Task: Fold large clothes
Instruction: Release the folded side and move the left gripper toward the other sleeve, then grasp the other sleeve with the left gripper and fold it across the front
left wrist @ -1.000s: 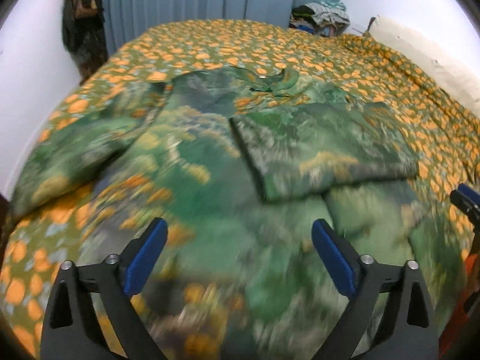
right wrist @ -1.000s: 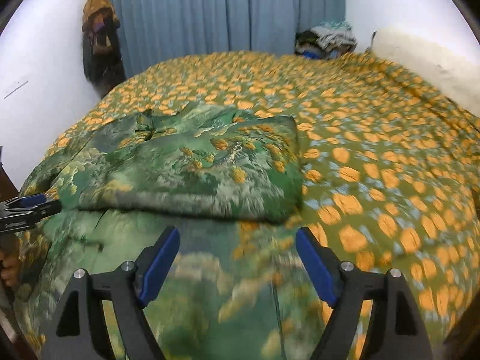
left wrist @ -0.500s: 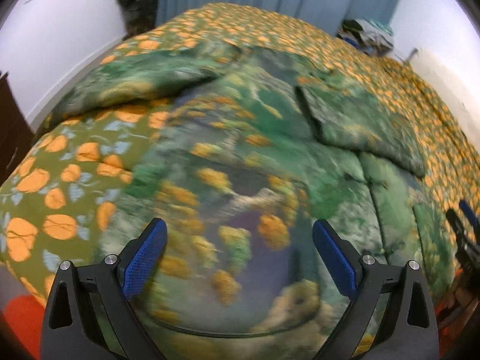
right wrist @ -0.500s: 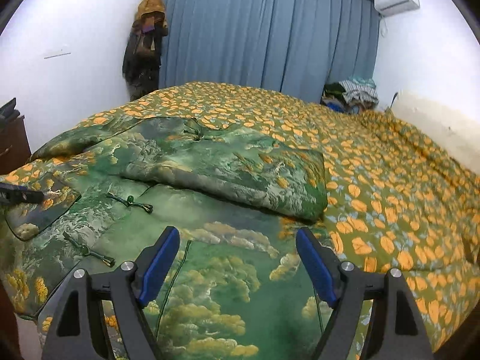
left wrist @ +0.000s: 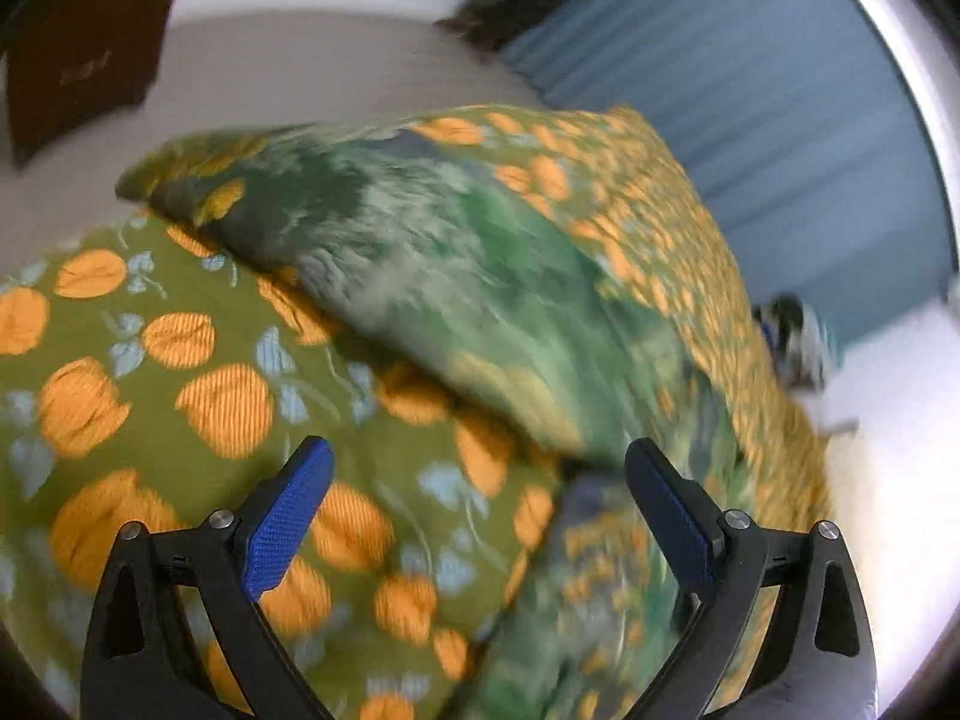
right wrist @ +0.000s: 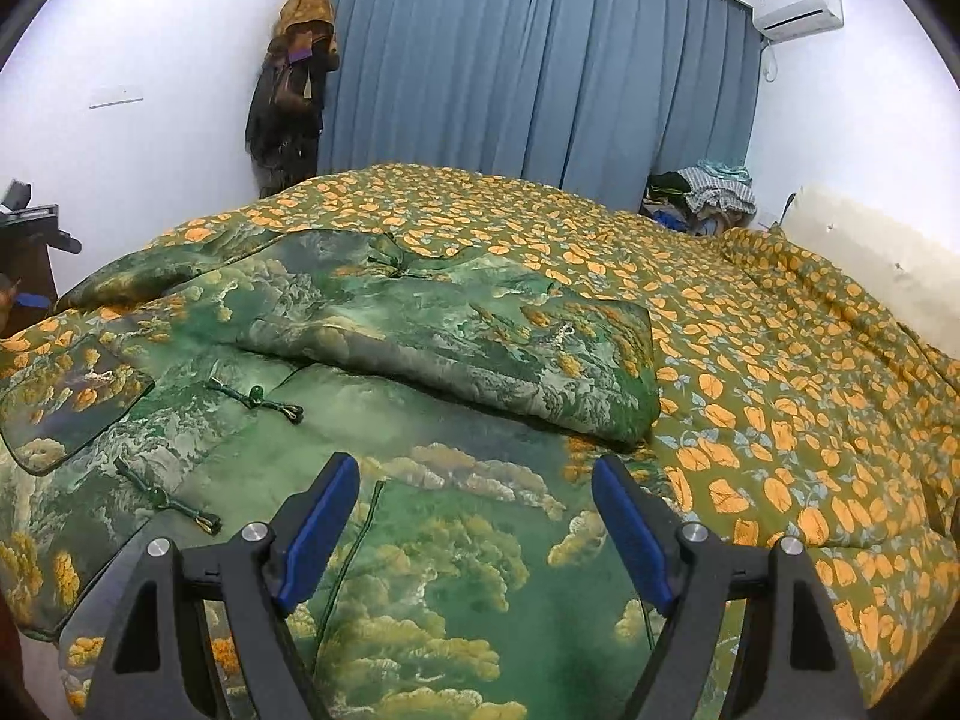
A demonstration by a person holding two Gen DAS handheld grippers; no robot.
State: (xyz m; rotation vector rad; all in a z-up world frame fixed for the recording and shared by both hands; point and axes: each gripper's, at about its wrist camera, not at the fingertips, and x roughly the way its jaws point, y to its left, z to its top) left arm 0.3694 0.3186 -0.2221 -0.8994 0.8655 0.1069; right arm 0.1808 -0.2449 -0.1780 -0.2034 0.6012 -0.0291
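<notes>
- Risk, bedspread [right wrist: 750, 324]: the olive cover with orange flowers has a busy print close to that of the garment. In the blurred left wrist view the sleeve edge is hard to separate from it, so a closing grasp could catch the cover together with the sleeve and drag it into the fold.
- Risk, garment [right wrist: 456, 546]: the cloth looks smooth and satin-like. A shallow pinch is likely to slip, and the right sleeve [right wrist: 480, 354], already lying folded across the chest at frame centre, could slide out of place if the body is tugged.
- Risk, frog ties [right wrist: 255, 401]: the knotted cords at centre left could snag on a fingertip.
- Garment appearance: a large green robe printed with gold clouds and trees, spread flat over the lower left half of the right wrist view; collar toward the curtain.
- Left sleeve [left wrist: 456, 294]: extended outward, a blurred green band across the middle of the left wrist view, not yet folded.
- Left gripper [left wrist: 474, 510]: jaws wide apart, empty, above the bedspread near the sleeve edge.
- Right gripper [right wrist: 474, 522]: jaws wide apart, empty, above the lower body panel.
</notes>
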